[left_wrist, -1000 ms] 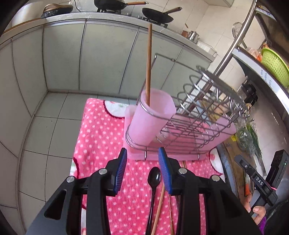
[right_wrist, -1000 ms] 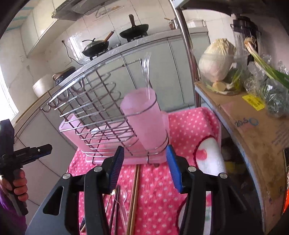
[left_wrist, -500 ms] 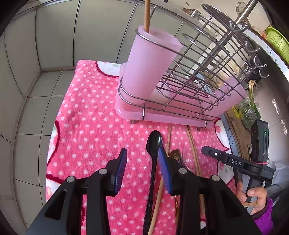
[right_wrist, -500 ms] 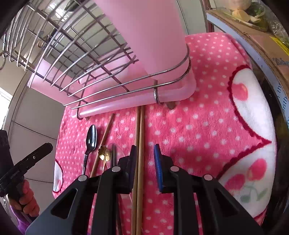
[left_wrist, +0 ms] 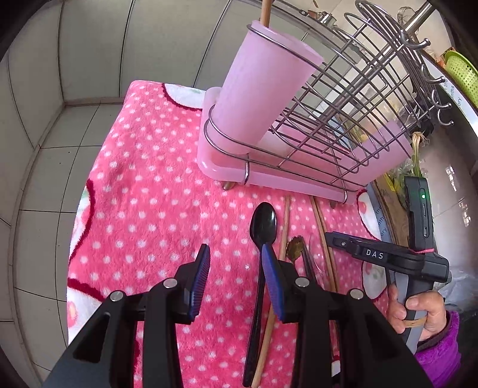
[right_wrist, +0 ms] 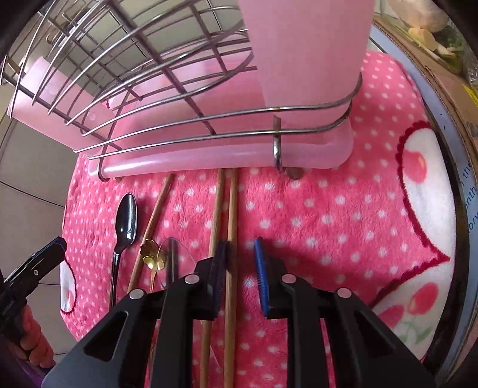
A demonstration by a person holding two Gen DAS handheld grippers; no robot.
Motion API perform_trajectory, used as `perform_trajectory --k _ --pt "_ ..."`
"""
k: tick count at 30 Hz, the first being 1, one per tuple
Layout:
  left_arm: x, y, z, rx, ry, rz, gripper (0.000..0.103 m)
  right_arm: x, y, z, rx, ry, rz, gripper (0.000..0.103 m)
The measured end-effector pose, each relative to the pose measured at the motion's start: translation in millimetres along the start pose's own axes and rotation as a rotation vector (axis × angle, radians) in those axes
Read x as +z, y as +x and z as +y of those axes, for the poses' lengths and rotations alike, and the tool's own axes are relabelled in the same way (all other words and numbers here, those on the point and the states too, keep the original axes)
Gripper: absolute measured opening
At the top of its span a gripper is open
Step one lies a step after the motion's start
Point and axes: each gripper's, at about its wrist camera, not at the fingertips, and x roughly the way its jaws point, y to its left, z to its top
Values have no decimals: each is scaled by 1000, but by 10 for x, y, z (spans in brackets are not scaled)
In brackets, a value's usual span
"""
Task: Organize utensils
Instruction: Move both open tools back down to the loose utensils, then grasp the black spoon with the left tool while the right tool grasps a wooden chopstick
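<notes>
- The right gripper points steeply down at a pair of wooden chopsticks lying side by side on the pink dotted cloth that covers the tabletop, just in front of the wire utensil rack.
- Its fingers have just been closing to a narrow gap. The right-hand chopstick runs into that gap, hard against the left finger; the other chopstick passes outside and under that finger. I cannot tell whether either pad presses on the stick, so I judge nothing is gripped yet.
- The chopsticks' long axis runs away from the gripper toward the rack's base, in line with the fingers, so the closing direction crosses the sticks squarely.
- The left gripper stands about half open and holds nothing. A black spoon lies just to the right of its gap, handle running under the right finger, bowl toward the rack.
- Between spoon and chopsticks lie a third wooden stick, a small gold spoon and a clear plastic spoon.
- The pink cup in the rack already holds one upright wooden stick.
- The right hand is nearer the chopsticks, the left nearer the spoon.
</notes>
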Motion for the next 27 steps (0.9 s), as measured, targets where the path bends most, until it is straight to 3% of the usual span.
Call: perform_trajectory --k 2,6,14,22,24,25,26,27 --pt "-13 29 -24 4 11 12 35 24 7 47 -17 -8 0 20" --pt "-49 85 -91 3 39 37 35 -20 4 48 -5 12 -15 7" --pt "23 297 -288 31 100 108 32 -347 -214 -277 51 105 -38 7" --pt "118 809 -477 90 125 271 31 -564 -245 -356 59 68 -13 7" --pt "141 867 -510 109 127 273 30 -576 -209 -341 63 55 14 9" --pt "156 880 -529 121 133 272 26 -582 -199 -346 66 53 19 9" --pt "164 897 -537 135 133 268 15 -592 -213 -354 73 53 13 10" --pt "170 905 -523 145 122 265 14 -586 -216 -352 88 57 15 15"
